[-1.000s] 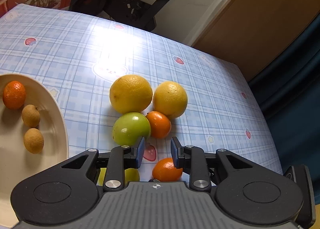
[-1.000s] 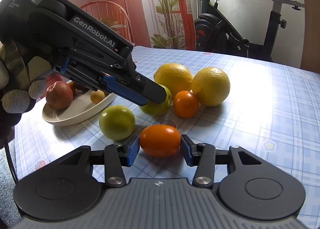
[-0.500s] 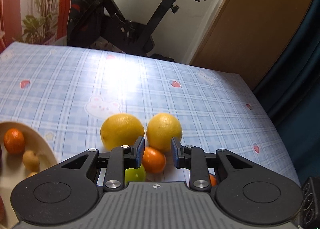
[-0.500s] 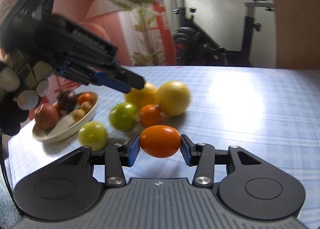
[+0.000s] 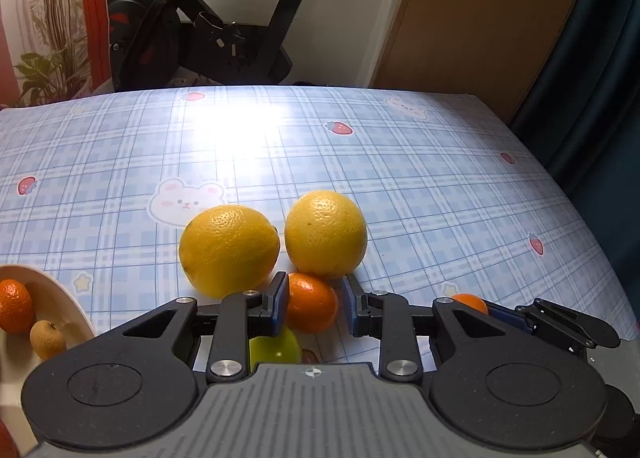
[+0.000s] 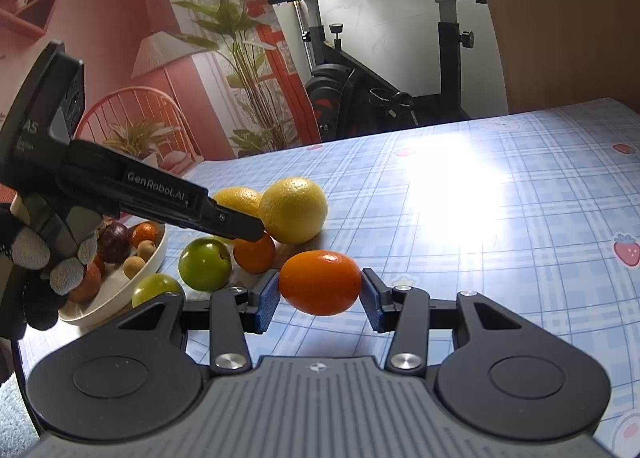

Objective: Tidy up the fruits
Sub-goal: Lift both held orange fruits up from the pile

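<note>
The left hand-held gripper (image 5: pixel 313 308) has dropped, fingers apart around a tangerine (image 5: pixel 310 308) crowded by lemons (image 5: pixel 229 250).

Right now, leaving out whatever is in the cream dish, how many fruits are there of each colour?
Yellow round citrus fruits: 2
Orange mandarins: 2
Green round fruits: 2
Total: 6

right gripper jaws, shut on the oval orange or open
Shut on it: the right gripper has both blue pads against the oval orange, held above the table.
</note>
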Demonstrator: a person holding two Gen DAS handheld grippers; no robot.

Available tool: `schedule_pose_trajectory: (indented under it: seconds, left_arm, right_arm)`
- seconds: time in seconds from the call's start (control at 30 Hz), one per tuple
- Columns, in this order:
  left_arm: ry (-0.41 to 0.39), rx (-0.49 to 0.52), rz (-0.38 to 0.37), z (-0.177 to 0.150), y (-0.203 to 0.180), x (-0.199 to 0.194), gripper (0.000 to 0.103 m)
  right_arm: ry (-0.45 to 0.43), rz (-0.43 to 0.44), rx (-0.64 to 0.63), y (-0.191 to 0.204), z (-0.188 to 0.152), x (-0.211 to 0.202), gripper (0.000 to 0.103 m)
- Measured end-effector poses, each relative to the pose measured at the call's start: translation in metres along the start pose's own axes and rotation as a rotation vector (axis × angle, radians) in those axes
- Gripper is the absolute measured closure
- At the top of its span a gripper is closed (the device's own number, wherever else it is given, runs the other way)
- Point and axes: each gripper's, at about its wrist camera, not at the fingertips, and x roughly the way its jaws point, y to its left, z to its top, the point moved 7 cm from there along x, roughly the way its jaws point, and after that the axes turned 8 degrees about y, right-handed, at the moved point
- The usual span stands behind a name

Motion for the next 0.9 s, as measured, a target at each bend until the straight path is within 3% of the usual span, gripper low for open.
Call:
schedule_pose_trajectory:
  seconds: [0.3, 0.47, 0.6, 0.73, 0.8, 0.9]
  left_arm:
    - [0.047, 0.02, -0.155, -0.029, -0.025, -0.016, 0.072]
    - [-0.084, 0.043, -0.025, -0.021, -0.015, -0.034, 0.072]
    - [-0.082, -0.01, 0.069, -0.007, 0.004, -0.024, 0.072]
    - [-0.032, 0.005, 0.093, -0.006, 0.003, -0.013, 0.07]
    - [-0.026, 0.025, 0.097, -0.006, 0.0, -0.012, 0.048]
    - [-0.014, 0.069, 0.112, -0.009, -0.005, -0.013, 0.044]
  right_arm:
    - [0.003, -0.039, 0.059, -0.017, -0.001, -0.007, 0.057]
    - [0.01, -0.035, 0.05, -0.016, -0.001, -0.005, 0.057]
    - [0.014, -0.034, 0.033, -0.012, -0.003, -0.005, 0.057]
    - [0.019, -0.025, 0.048, -0.016, -0.004, -0.004, 0.057]
    - [0.019, -0.022, 0.051, -0.017, -0.003, -0.004, 0.057]
    - [0.021, -0.018, 0.049, -0.017, -0.003, -0.004, 0.057]
